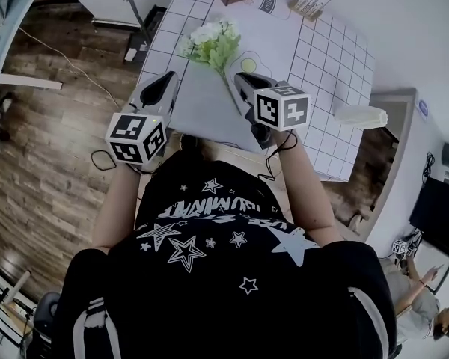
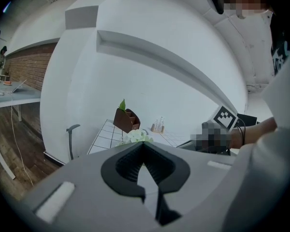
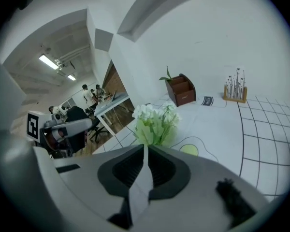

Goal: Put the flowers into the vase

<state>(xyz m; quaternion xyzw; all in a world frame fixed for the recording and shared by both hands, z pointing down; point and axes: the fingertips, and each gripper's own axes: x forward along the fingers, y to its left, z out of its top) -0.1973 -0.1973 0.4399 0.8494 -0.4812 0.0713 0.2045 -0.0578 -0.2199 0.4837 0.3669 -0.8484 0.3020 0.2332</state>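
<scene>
Plainly, the left tool (image 1: 166,78) hangs over the table's left edge, jaws pressed together on nothing. The flowers (image 1: 212,42) lie on the table (image 1: 329,73) toward its far left corner. Their stem runs back beside the right tool (image 1: 243,79), whose jaws are likewise closed and empty. Whether stem and tool touch is hard to make out. A pale ribbed thing (image 1: 361,115) sits at the right edge; I cannot tell whether it is the vase.
</scene>
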